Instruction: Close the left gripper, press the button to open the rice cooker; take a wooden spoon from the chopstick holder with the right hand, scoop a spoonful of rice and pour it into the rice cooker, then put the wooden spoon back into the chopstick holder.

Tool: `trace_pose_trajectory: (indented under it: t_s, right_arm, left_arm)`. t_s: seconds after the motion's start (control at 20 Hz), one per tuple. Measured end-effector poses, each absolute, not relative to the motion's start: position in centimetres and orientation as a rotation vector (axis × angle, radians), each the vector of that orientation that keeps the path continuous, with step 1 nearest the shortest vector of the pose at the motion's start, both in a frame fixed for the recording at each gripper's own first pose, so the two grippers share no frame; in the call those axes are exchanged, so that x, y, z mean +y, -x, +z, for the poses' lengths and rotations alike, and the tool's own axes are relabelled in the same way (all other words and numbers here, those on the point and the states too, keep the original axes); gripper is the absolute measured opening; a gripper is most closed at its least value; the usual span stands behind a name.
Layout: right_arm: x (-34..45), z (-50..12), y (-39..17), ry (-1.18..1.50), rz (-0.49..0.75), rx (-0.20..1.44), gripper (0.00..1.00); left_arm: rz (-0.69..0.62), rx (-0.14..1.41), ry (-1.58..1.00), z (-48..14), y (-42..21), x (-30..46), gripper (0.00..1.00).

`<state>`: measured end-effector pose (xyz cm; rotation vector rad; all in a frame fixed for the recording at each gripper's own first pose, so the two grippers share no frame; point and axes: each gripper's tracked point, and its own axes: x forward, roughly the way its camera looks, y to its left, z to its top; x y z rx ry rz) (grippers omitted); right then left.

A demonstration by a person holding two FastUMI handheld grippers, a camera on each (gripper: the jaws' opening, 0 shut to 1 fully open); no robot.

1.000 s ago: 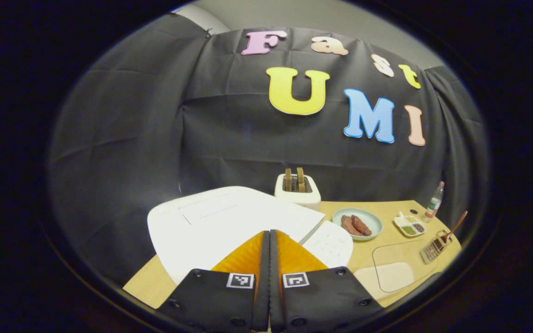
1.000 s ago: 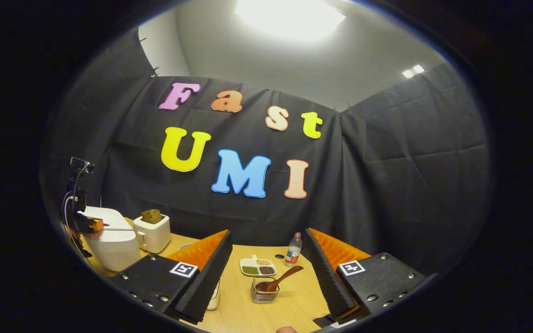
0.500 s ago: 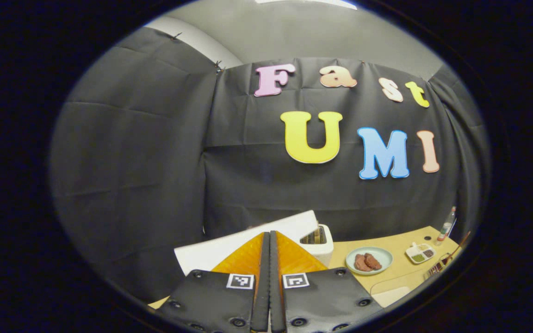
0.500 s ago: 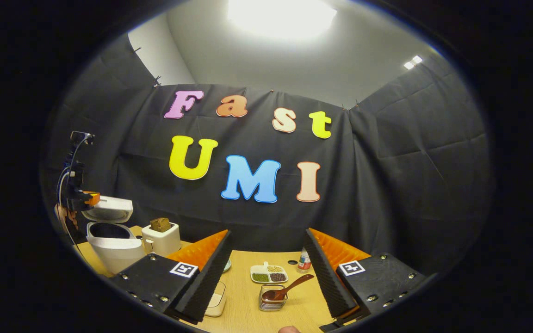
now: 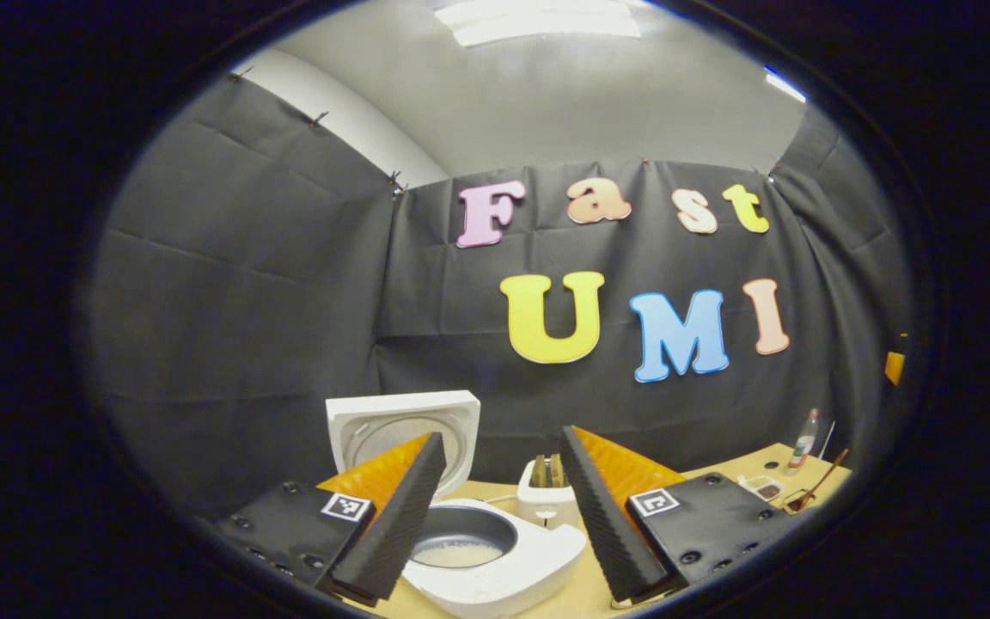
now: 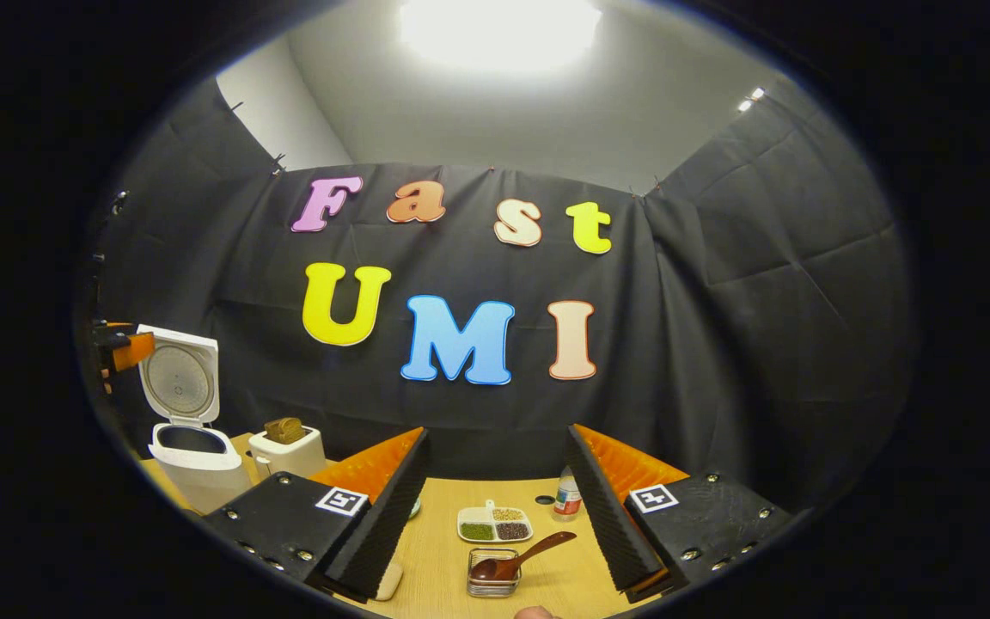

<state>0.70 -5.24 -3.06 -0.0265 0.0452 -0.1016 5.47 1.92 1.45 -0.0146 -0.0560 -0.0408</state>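
The white rice cooker [image 5: 495, 554] stands below my left gripper [image 5: 499, 481] with its lid [image 5: 405, 427] swung upright and the inner pot showing. That gripper is open and holds nothing. In the right gripper view the rice cooker [image 6: 190, 460] stands at the far left, lid up. The wooden spoon [image 6: 519, 556] leans in the wire chopstick holder [image 6: 493, 574], just ahead of my right gripper [image 6: 495, 507], which is open and apart from it. The left gripper [image 6: 121, 348] shows beside the raised lid.
A white toaster [image 6: 289, 449] with bread sits right of the cooker, also seen as the toaster [image 5: 549, 492]. A divided dish of beans [image 6: 495, 524] and a small bottle [image 6: 566, 496] stand behind the holder. A pale container [image 6: 389, 580] lies by my right gripper's left finger.
The cooker lid has swung from shut to fully upright. My left gripper has gone from shut to open and drawn back and up. The right gripper has hardly moved.
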Motion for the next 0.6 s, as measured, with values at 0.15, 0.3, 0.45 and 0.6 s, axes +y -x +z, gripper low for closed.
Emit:
trace_pose_trajectory:
  t_s: [0.15,0.3,0.45,0.6]
  right_arm:
    - [-7.4,-5.0,-2.4,0.003,-0.115,0.069,0.95]
    - [-9.4,-7.4,-4.1,-0.021,-0.130,0.112,0.95]
    - [-11.0,-10.3,-5.6,-0.039,-0.134,0.156,0.95]
    - [-11.9,-13.3,-6.8,-0.081,-0.144,0.208,0.95]
  left_arm:
    - [-0.056,-0.094,0.017,3.3,-2.7,0.0,0.99]
    - [-0.058,-0.108,0.008,4.2,-0.4,-1.4,0.92]
    - [-0.051,-0.105,-0.012,4.5,1.6,-2.4,0.92]
    - [-0.039,-0.087,-0.032,4.2,2.8,-2.7,0.92]
